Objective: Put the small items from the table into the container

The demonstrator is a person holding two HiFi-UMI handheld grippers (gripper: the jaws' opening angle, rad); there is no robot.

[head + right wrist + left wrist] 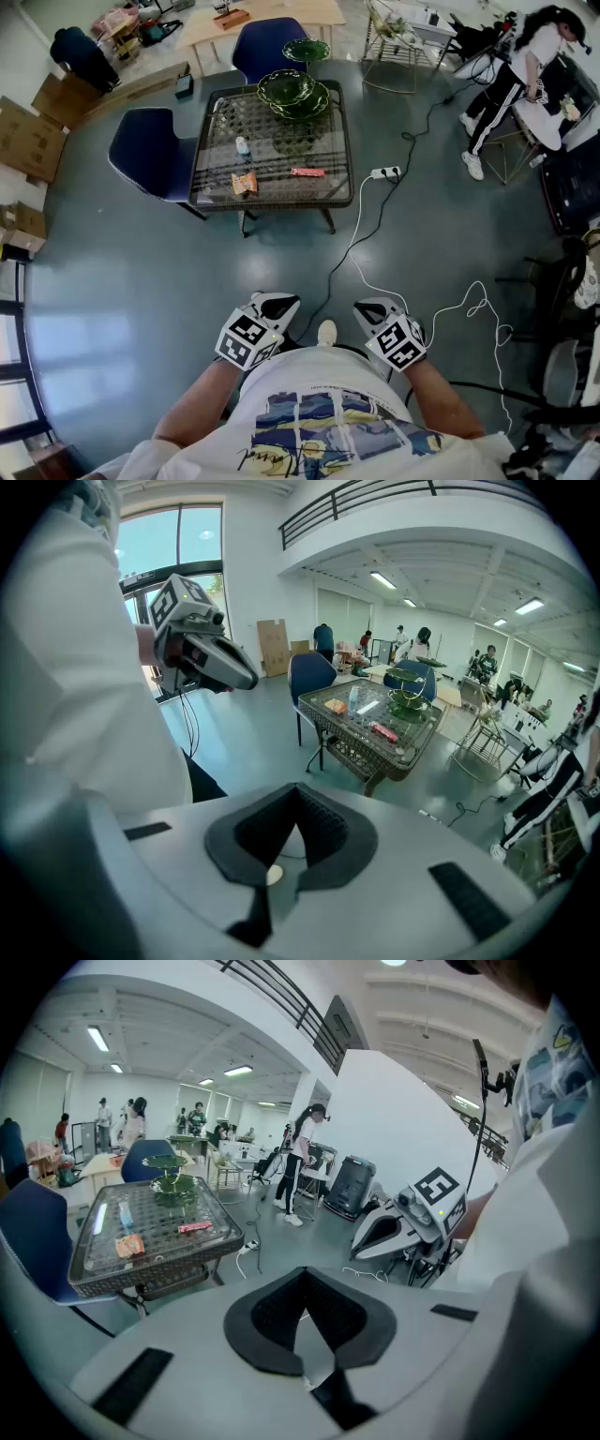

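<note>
Nearest the head camera, the person's white printed shirt (pixel 319 422) fills the lower edge, with both forearms held out in front of it. Just beyond, the left gripper (pixel 278 305) and the right gripper (pixel 374 310) hang side by side over the bare blue-grey floor (pixel 141 281), both tipped downward. Each gripper's own view shows its dark pads brought together at the tips, with only floor visible through the notch behind them; both are fully closed and hold nothing. Well ahead stands a low wicker table (pixel 272 204) with a glass top, flanked by two blue chairs (pixel 150 150). Three small items lie on its near half: a small bottle (pixel 242 145) standing upright, an orange snack packet (pixel 244 183) near the front left, and a red wrapper (pixel 307 172) lying flat to the right. At the far end sits a tiered green glass dish (pixel 292 92), probably the container meant by the task, though this is a judgement; its bowls appear empty of small items as far as the views resolve. Progress is judged to be nil: nothing has been picked up or placed, and the grippers are well apart from the table. What is left is the approach, then a grasp and a transfer for each of the three items.
</note>
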